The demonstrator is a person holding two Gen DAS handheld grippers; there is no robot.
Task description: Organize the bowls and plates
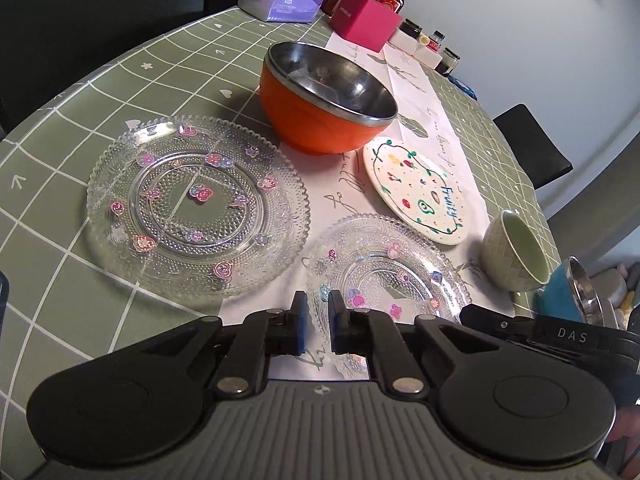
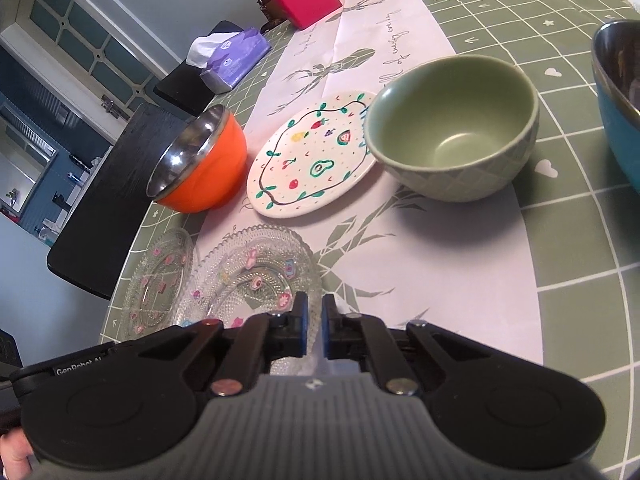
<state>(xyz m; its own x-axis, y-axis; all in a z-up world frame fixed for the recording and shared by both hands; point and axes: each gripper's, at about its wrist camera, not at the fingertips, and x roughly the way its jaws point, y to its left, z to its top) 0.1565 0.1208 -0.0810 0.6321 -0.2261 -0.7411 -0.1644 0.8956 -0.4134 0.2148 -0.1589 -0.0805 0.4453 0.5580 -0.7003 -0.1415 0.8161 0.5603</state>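
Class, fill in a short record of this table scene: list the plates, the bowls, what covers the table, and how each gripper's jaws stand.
plates: large glass plate, small glass plate, white fruit-pattern plate
bowls: orange bowl, green bowl, blue bowl, all upright and empty
stacking: none; every dish lies alone
cover: green checked tablecloth with a white runner
left gripper: jaws shut, over the small glass plate's near rim
right gripper: jaws shut, holding nothing visible

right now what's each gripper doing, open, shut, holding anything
Left gripper: shut on the near rim of the small glass plate.
Right gripper: shut on the same plate's rim.
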